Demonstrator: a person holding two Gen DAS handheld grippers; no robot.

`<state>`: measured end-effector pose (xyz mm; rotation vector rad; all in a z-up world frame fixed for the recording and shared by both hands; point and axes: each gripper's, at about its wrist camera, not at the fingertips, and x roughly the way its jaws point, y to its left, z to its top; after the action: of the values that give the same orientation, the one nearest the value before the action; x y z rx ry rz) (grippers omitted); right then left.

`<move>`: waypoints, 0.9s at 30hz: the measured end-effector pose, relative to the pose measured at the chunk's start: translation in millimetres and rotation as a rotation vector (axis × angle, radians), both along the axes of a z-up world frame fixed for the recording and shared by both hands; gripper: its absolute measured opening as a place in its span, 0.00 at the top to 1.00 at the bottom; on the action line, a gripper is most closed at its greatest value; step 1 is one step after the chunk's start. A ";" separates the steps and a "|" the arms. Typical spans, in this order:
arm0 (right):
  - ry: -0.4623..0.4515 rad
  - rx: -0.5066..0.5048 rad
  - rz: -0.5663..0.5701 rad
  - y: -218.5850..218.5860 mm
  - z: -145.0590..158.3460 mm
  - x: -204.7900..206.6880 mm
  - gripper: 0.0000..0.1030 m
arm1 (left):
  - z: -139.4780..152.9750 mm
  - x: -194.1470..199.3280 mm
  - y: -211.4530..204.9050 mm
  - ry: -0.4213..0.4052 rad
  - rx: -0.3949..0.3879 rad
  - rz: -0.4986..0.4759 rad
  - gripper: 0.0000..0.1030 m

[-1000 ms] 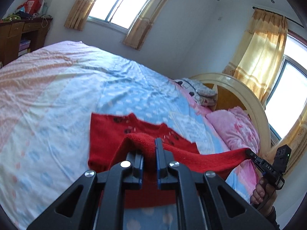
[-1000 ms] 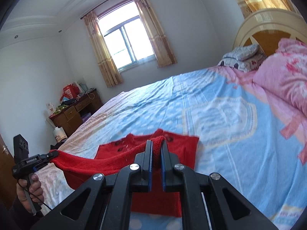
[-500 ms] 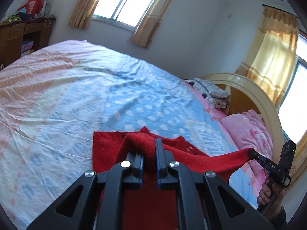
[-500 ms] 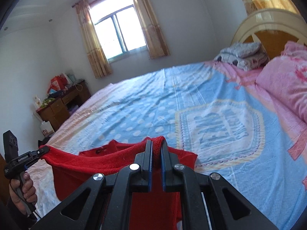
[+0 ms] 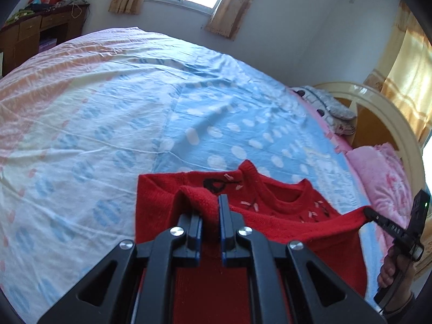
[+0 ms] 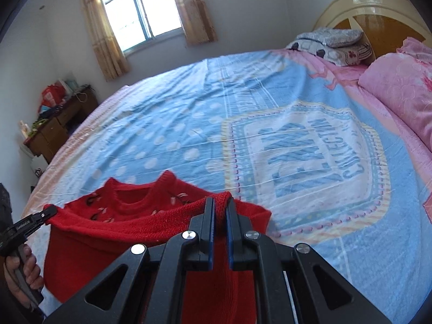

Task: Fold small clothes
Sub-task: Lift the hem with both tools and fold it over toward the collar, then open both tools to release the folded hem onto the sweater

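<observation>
Left wrist view: close, angled down along black fingers [image 5: 194, 224] across blue dotted bed [image 5: 216, 124]. Right wrist view: likewise. Shared: red knitted sweater [image 6: 129, 224], bed.

Under me spreads a wide bed sheet [image 6: 270, 113], pale blue with white dots, fading to pink and cream at the far side, with a big printed badge of blue letters. At its head I see a cream, arched wooden headboard [image 6: 372, 2], a folded grey patterned pillow [image 6: 330, 41] and a pink floral quilt [image 6: 402, 89] beside it. A dark wooden desk [image 5: 40, 31] cluttered with red packages stands by the wall, under a window [image 6: 140, 8] hung with tan curtains [image 6: 101, 35].
</observation>
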<state>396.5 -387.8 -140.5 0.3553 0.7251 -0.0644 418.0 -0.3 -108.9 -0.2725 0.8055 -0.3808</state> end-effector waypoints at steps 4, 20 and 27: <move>0.044 -0.072 -0.005 1.8 -12.7 32.2 0.90 | 0.4 10.2 -9.3 0.021 0.066 0.015 0.84; 0.180 -0.225 0.305 90.6 -29.9 23.5 0.43 | -5.4 -12.2 -34.8 -0.162 0.651 0.046 0.21; 0.062 -0.192 0.031 63.2 -11.0 44.5 0.43 | 13.1 -15.8 7.4 -0.132 0.484 0.201 0.22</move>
<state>441.1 -324.5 -151.5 0.1590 0.7791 -0.1148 402.3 7.1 -95.8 0.1232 0.7085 -0.0079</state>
